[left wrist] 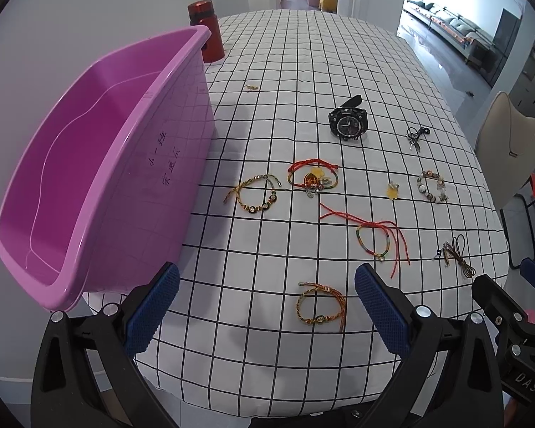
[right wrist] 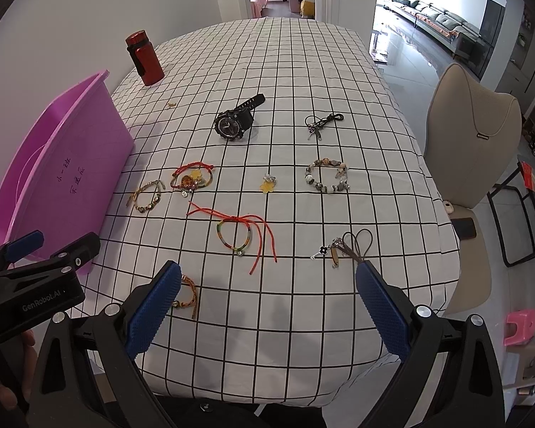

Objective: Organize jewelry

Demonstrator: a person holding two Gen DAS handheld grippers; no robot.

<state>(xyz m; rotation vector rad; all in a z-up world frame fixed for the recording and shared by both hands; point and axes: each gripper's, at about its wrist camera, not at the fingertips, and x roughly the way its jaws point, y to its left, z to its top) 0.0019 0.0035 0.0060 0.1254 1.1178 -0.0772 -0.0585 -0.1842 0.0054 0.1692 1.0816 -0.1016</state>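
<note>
Checked tablecloth (left wrist: pixel 303 53), bare-bottomed purple tub (left wrist: pixel 89 149), scattered bracelets (left wrist: pixel 256 196)

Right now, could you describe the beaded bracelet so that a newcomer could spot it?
Start at the beige chair beside the checked table. The beaded bracelet lies nearest that edge, right of the yellow flower charm. It alone is chunky grey-and-brown beads, not cord.

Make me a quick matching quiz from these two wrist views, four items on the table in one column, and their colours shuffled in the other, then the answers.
Column one:
1. tub
2. bottle
3. watch
4. flower charm

Column two:
A. yellow
B. black
C. pink-purple
D. red

Pairs: 1-C, 2-D, 3-B, 4-A
</note>
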